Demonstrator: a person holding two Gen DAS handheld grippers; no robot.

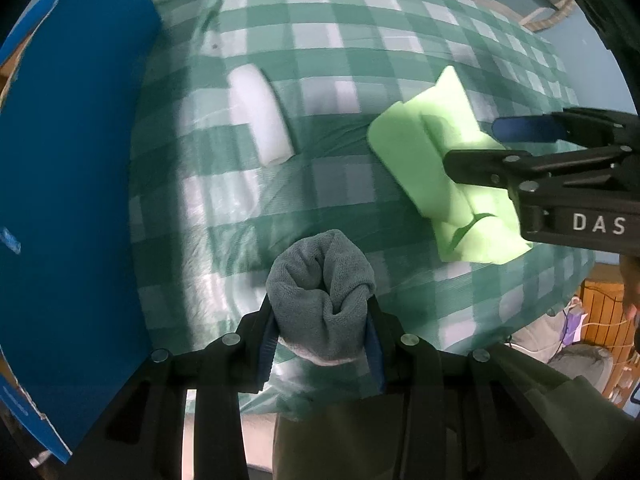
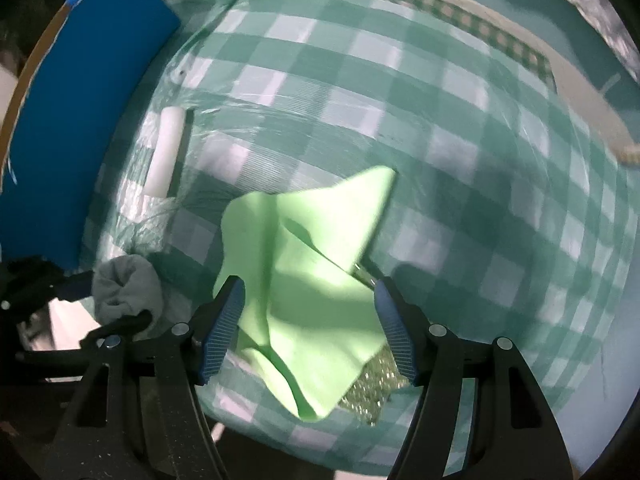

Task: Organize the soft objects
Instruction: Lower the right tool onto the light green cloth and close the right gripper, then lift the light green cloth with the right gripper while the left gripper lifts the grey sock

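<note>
Gingham in green and white covered the counter, with a blue box standing along its left edge. The left gripper pointed down, its jaws clamped on a bunched grey towel that bulged out between the pads. The right gripper hung over a crumpled light-green cloth lying on the counter, its jaws apart on either side of the fabric and not pressing it. A white rolled cloth lay near the blue box, well apart from the green one.
</note>
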